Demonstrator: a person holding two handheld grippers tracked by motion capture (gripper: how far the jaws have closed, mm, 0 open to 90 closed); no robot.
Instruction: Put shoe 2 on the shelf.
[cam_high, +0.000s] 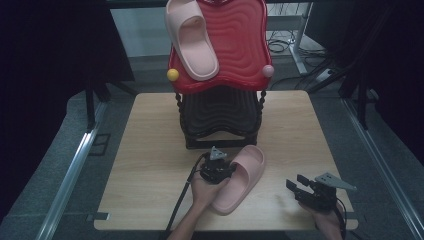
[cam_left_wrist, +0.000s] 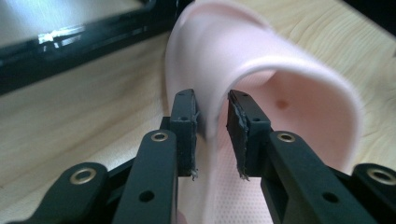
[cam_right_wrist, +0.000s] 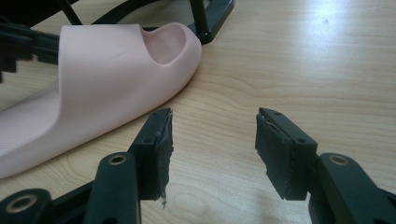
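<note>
A: Pink slipper (cam_high: 240, 180) down on the wooden worktop (cam_high: 150, 165), right in front of the black stand (cam_high: 220, 125). Which way is it lying?

B: Long axis on a diagonal: toe end up and to the right in the high view, near the stand's foot, heel end back toward the person's edge. The strap arches over the toe half.

A: And the left gripper (cam_high: 218, 169)?

B: Sitting on the slipper's left flank at the strap. In the left gripper view its fingers (cam_left_wrist: 184, 126) straddle the strap's wall, one outside, one inside the arch, drawn close together. The outer pad lies against the foam; a sliver of gap shows at the inner one, so I cannot tell whether it is truly clamped.

A: Right gripper (cam_high: 300, 186)?

B: Well off to the right, near the front corner of the worktop, holding nothing. Its fingers (cam_right_wrist: 159, 144) stand wide apart over bare wood, the slipper lying just beyond the left one.

A: Textures?

B: Smooth matte foam, thick rounded edges, fine dotting on the footbed. Worn, ragged black pads on the fingers. Pale grained wood below.

A: Up top?

B: A second pink slipper (cam_high: 192, 40) lies on the red wavy tray (cam_high: 240, 45) crowning the stand, with a yellow knob (cam_high: 173, 74) and a pink knob (cam_high: 268, 70) at its front corners.
</note>
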